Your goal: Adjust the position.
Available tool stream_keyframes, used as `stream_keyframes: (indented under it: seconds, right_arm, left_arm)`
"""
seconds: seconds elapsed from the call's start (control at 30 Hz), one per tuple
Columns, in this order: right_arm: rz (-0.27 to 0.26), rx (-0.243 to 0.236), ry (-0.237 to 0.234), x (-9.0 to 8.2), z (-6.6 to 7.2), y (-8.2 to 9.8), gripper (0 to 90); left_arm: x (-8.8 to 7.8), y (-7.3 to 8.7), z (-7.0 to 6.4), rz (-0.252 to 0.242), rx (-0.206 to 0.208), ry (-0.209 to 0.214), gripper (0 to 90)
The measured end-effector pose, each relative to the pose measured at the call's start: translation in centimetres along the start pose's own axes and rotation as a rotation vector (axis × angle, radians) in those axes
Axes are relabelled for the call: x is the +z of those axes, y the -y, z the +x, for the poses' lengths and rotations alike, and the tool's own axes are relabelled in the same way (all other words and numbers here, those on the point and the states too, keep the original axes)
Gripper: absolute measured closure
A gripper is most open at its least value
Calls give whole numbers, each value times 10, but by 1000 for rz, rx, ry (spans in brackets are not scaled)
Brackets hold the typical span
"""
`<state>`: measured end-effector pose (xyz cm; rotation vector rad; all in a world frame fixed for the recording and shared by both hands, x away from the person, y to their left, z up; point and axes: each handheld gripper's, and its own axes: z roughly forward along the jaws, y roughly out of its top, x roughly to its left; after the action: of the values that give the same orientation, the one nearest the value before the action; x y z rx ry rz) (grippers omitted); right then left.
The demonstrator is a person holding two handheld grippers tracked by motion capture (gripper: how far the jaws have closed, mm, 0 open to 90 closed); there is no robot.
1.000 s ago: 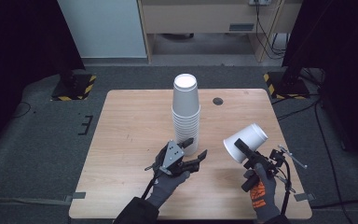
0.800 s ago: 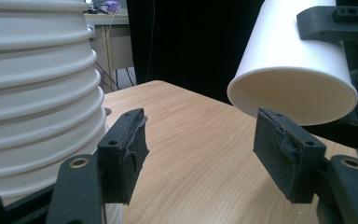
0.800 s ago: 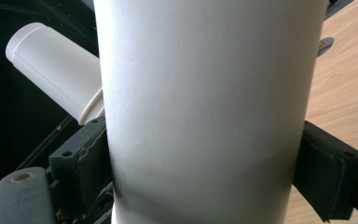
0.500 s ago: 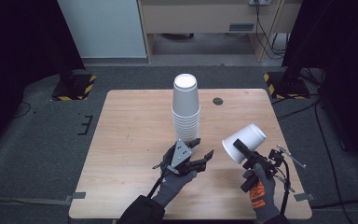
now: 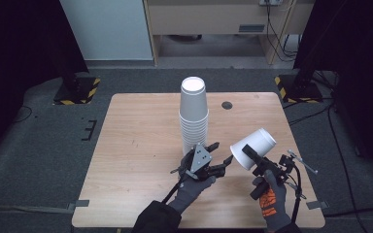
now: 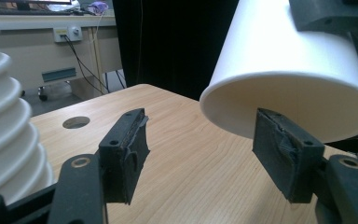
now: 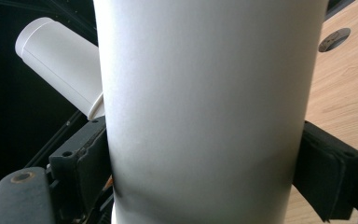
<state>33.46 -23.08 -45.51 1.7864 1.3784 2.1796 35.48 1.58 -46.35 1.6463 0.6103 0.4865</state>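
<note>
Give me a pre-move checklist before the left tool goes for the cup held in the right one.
1. Right tool clamped on the held cup: ok.
2. Left tool open, nothing between its pads: ok.
3. Held cup's rim near the left tool's far pad: touching or apart, cannot tell.
4. Cup stack upright on the table: ok.
5. Left tool apart from the stack: cannot tell.

High view: even overhead light on the pale wooden table (image 5: 141, 145), surroundings dark, soft short shadows, slightly soft focus. Left gripper view: sharp nearby, the white paper cup (image 6: 289, 79) bright without glare, background mildly blurred. Right gripper view: that cup's wall shaded toward the bottom, edges soft.
</note>
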Motion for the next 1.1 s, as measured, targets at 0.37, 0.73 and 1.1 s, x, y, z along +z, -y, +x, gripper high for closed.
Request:
stream_keyframes:
  seconds: [0.37,0.73,1.1]
  right_arm:
    - [12,5,0,2,-2,2,149]
    - [24,8,-4,4,-1,5,148]
    - [48,10,-10,8,0,9,148]
  left_arm:
    - [13,2,-1,-41,-23,17,355]
    - [21,5,-2,-51,-28,21,368]
    - [25,4,-5,-79,-33,11,415]
